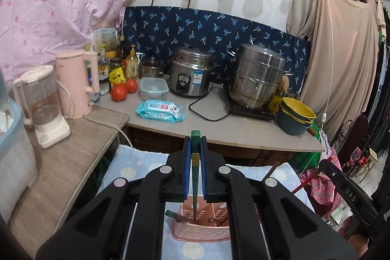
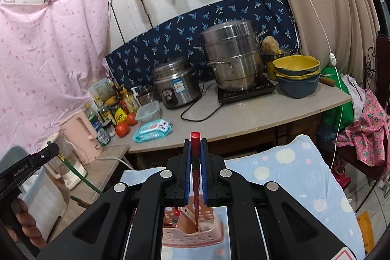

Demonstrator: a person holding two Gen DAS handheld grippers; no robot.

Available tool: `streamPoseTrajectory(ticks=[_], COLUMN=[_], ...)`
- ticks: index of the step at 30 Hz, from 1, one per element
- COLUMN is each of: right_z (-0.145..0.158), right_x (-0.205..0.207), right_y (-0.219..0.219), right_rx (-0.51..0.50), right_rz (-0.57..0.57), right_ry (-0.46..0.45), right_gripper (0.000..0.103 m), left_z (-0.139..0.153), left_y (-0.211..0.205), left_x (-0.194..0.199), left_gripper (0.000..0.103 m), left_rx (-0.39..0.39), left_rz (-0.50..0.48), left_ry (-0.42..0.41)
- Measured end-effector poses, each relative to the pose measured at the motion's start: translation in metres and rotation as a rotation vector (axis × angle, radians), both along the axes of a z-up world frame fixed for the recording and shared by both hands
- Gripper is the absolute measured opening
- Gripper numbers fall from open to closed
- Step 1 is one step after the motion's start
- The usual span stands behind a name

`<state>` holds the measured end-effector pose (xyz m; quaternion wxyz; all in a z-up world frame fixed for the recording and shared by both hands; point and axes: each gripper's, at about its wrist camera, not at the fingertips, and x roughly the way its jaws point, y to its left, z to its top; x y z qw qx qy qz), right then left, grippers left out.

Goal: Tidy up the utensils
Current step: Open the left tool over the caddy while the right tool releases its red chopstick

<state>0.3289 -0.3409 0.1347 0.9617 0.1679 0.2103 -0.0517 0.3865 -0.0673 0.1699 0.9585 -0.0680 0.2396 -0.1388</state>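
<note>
My left gripper (image 1: 195, 138) is shut on a green chopstick (image 1: 195, 177) that hangs down, its tip inside a pink perforated utensil basket (image 1: 202, 233) below the fingers. Other utensil handles lean in that basket. My right gripper (image 2: 195, 141) is shut on a red chopstick (image 2: 195, 187), which also points down into the pink basket (image 2: 192, 238). From the right wrist view the left gripper (image 2: 52, 148) appears at the far left with the green chopstick (image 2: 80, 178) slanting below it, held by a person's hand (image 2: 26, 223).
The basket rests on a pale blue dotted cloth (image 2: 292, 177). Behind is a counter (image 1: 219, 128) with a rice cooker (image 1: 190, 76), steel steamer (image 1: 256, 79), stacked bowls (image 1: 296, 118), wipes pack (image 1: 159, 110), tomatoes (image 1: 119, 92), bottles, pink kettle (image 1: 78, 83) and blender (image 1: 42, 104).
</note>
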Motion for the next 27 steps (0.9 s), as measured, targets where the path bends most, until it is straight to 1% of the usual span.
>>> streamPoseTrajectory(ticks=[8,9,10,11,12,13,21,27], right_z=[-0.013,-0.014,-0.015,-0.015,-0.015,-0.016,-0.011,-0.01], right_x=[0.011,0.011,0.011,0.01,0.009,0.008,-0.003,-0.02], right_y=[0.002,0.003,0.004,0.005,0.005,0.006,0.01,0.012], right_rx=[-0.012,-0.014,-0.015,-0.021,-0.022,-0.02,-0.034,-0.029], right_rz=[-0.002,-0.003,-0.004,-0.011,-0.012,-0.012,-0.01,-0.009], right_ry=[0.038,0.04,0.037,0.038,0.034,0.029,0.017,0.021], right_gripper=[0.007,0.008,0.013,0.017,0.026,0.031,0.031,0.031], left_z=[-0.014,-0.014,-0.016,-0.017,-0.017,-0.017,-0.018,-0.016], left_y=[0.002,0.003,0.003,0.005,0.006,0.006,0.015,0.021], left_x=[0.007,0.007,0.008,0.008,0.008,0.007,0.001,-0.015], left_gripper=[0.007,0.01,0.015,0.027,0.032,0.036,0.036,0.036], left_rx=[-0.007,-0.009,-0.006,-0.005,-0.004,-0.004,-0.01,-0.011], left_rz=[0.008,0.013,0.021,0.028,0.038,0.042,0.047,0.048], left_ry=[0.037,0.04,0.048,0.05,0.048,0.044,0.052,0.051])
